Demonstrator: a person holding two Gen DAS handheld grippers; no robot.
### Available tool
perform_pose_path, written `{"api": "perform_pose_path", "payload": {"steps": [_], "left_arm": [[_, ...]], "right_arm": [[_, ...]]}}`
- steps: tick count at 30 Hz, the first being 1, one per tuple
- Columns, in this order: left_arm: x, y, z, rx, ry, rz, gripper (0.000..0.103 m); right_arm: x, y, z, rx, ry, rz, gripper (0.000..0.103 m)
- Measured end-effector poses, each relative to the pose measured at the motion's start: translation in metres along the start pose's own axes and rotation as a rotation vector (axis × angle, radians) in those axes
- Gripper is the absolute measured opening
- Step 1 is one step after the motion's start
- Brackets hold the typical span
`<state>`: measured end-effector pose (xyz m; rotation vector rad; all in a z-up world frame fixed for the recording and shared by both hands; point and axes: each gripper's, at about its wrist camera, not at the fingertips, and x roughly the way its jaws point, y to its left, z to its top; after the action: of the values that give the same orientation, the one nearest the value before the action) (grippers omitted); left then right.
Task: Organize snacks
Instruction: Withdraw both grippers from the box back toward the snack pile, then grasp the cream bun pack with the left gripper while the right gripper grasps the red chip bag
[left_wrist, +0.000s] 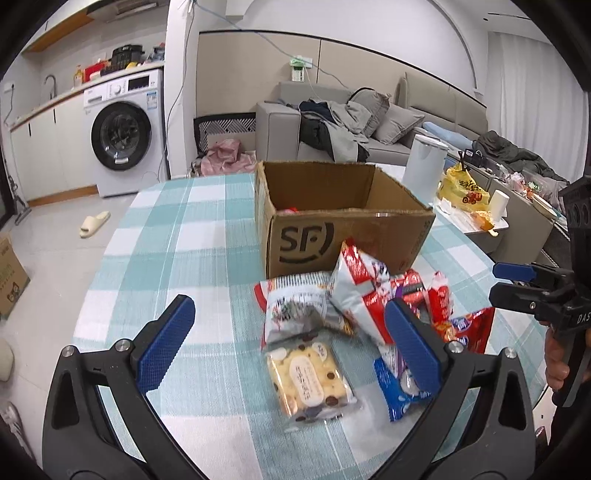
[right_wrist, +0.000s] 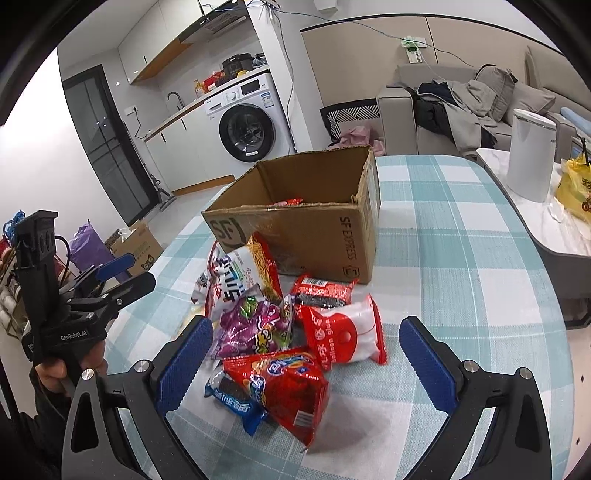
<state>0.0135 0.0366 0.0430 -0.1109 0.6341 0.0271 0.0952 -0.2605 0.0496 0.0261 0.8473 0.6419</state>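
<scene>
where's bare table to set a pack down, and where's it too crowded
Free: the checked tablecloth left of the cardboard box, and the stretch right of the box toward the table edge. Crowded: directly in front of the box, where the snack pile overlaps. Both the left gripper and the right gripper are open there.

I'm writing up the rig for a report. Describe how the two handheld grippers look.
Both are black frames with silver bolts and two fingers faced with blue textured pads. The left gripper, seen from the right wrist view, carries white "GenRobot.AI" lettering and a boxy black camera mount on top with a thin black cable. The right gripper shows partial white letters "DAS" in the left wrist view. A dark sleeve shows behind the left one.
</scene>
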Motion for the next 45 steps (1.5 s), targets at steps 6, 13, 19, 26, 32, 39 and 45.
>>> {"api": "perform_pose_path", "payload": {"steps": [6,13,19,26,32,39,45], "left_arm": [[0.005,-0.001,-0.016,0.007,0.033,-0.002,0.102],[0.012,-0.001,-0.024,0.005,0.069,-0.017,0.102],[0.022,-0.006,-0.032,0.025,0.107,-0.018,0.102],[0.040,-0.011,-0.041,0.043,0.164,-0.021,0.102],[0.053,-0.009,-0.048,0.036,0.195,-0.013,0.102],[0.068,0.000,-0.052,-0.009,0.224,-0.007,0.102],[0.083,0.002,-0.055,-0.021,0.253,0.008,0.102]], "right_arm": [[0.003,-0.002,-0.009,-0.002,0.028,-0.004,0.103],[0.010,0.002,-0.018,-0.046,0.075,-0.016,0.103],[0.017,0.012,-0.024,-0.099,0.116,0.008,0.103],[0.037,0.017,-0.034,-0.119,0.173,0.018,0.103],[0.047,0.016,-0.038,-0.107,0.191,0.033,0.103],[0.049,0.011,-0.038,-0.084,0.183,0.060,0.102],[0.051,0.009,-0.038,-0.071,0.181,0.082,0.099]]}}
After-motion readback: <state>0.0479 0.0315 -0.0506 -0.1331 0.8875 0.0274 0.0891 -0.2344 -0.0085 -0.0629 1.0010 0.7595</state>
